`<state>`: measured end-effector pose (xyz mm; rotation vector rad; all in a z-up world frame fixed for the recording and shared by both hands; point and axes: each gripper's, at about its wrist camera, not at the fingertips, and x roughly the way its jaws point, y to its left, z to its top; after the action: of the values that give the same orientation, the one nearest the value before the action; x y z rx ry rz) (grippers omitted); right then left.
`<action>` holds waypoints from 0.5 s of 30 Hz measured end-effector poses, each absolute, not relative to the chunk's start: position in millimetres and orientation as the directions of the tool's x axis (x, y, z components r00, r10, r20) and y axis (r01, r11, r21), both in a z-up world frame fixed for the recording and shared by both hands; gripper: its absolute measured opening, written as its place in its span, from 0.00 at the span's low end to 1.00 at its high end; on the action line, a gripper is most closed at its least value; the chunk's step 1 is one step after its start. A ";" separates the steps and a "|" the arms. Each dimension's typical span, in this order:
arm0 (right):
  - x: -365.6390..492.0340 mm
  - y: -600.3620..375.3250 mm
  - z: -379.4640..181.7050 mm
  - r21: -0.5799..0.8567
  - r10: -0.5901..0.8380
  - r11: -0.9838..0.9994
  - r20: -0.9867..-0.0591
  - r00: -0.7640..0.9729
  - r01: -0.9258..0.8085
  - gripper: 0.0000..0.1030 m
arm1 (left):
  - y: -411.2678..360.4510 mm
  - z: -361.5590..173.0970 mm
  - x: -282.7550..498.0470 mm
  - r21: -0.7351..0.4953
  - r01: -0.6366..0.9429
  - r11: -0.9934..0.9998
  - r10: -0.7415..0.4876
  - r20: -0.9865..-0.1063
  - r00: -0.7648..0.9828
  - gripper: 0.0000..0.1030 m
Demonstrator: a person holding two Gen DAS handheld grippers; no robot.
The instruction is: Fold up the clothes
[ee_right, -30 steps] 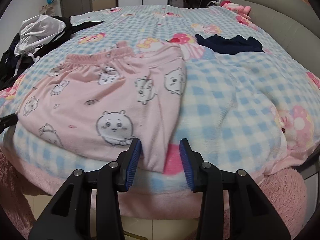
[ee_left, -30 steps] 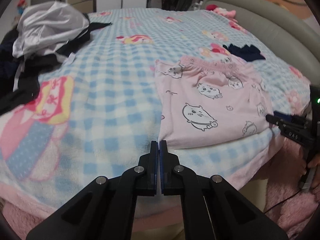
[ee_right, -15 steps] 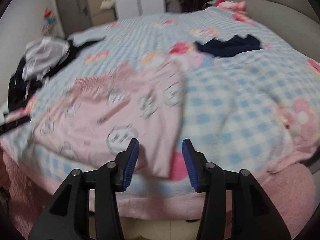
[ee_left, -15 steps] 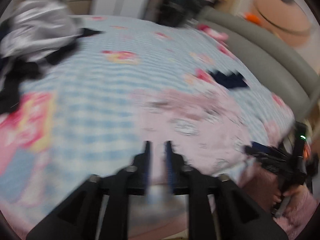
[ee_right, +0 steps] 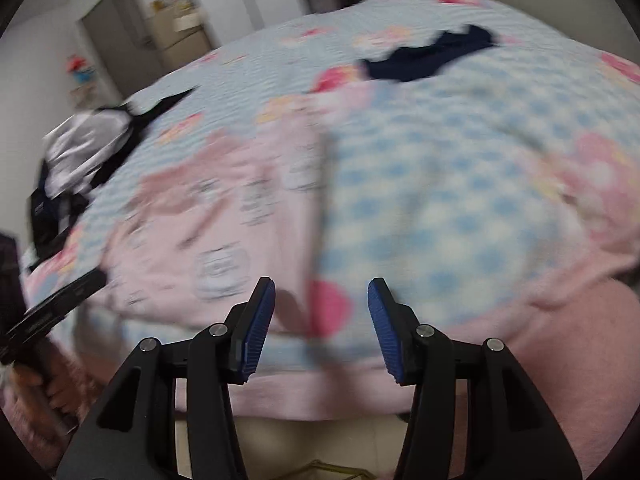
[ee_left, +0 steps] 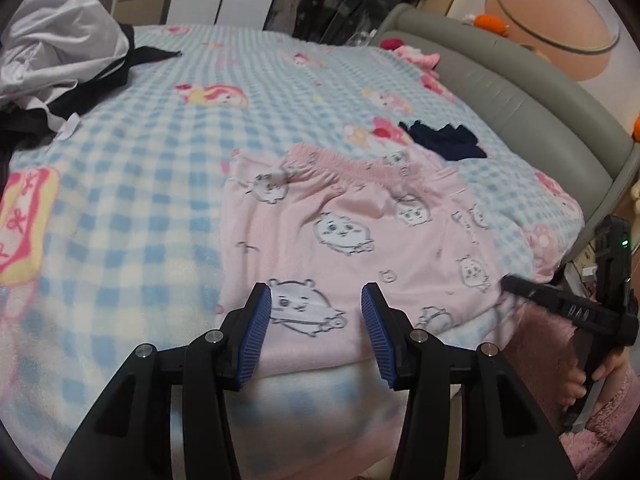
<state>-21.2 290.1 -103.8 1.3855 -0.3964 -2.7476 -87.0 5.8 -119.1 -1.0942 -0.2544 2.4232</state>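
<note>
Hovering both open claws, left [ee_left: 316, 320] and right [ee_right: 322, 318], at the bed [ee_left: 140, 200] edge; we count one pink pants [ee_left: 352, 240], empty blanket leftward.

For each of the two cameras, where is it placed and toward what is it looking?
Left wrist: sits on the left gripper, looks down over the bed edge at the pink pyjama shorts; its open fingers and the hand holding the right gripper show.
Right wrist: sits on the right gripper, looks at the checked blanket, blurred; its open fingers show.
Shared: shorts, blanket, navy garment, silver-black clothes pile.
</note>
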 end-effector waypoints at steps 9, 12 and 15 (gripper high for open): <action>-25.4 295.0 -125.4 0.429 -0.331 -0.901 -0.774 -0.540 -0.062 0.31 | 34.1 -120.1 -79.5 -0.335 -0.435 -0.836 0.538 -0.657 -0.528 0.48; -27.1 305.0 -132.3 0.544 -0.408 -0.833 -0.729 -0.550 -0.102 0.41 | 32.0 -130.2 -86.8 -0.370 -0.414 -0.832 0.546 -0.682 -0.487 0.48; -31.1 304.4 -130.3 0.553 -0.412 -0.828 -0.714 -0.566 -0.095 0.32 | 33.9 -135.0 -86.7 -0.371 -0.413 -0.832 0.544 -0.693 -0.474 0.50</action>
<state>-31.1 304.4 -130.3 1.3529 -0.8246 -2.4915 -86.7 33.9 -135.0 -1.1531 -0.2042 2.2925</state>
